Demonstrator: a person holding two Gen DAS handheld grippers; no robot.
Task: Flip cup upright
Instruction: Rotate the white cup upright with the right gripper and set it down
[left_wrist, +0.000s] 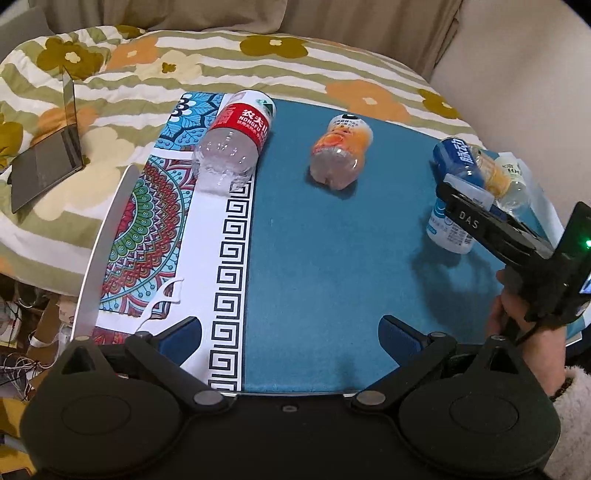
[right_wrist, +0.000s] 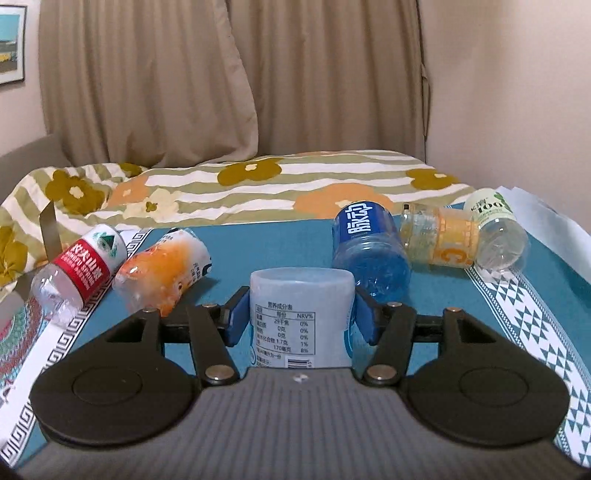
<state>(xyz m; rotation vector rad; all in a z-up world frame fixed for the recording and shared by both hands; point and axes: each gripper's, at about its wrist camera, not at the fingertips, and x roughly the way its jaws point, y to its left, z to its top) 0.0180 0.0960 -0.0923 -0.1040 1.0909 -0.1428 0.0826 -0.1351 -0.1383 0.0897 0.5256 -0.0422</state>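
Observation:
My right gripper (right_wrist: 297, 317) is shut on a white cut-bottle cup (right_wrist: 299, 314) with a nutrition label, held upright between the blue pads on the teal mat. The same cup (left_wrist: 448, 230) shows in the left wrist view under the right gripper (left_wrist: 465, 199) at the right. My left gripper (left_wrist: 291, 336) is open and empty, low over the mat's near edge. Other cups lie on their sides: a red-label one (left_wrist: 231, 144), an orange one (left_wrist: 340, 149) and a blue one (right_wrist: 369, 251).
The teal mat (left_wrist: 314, 258) covers a small table in front of a flower-patterned bed (left_wrist: 221, 59). A yellow-label cup (right_wrist: 437, 236) and a clear green-label cup (right_wrist: 496, 230) lie at the right. A laptop (left_wrist: 48, 162) sits on the bed at the left.

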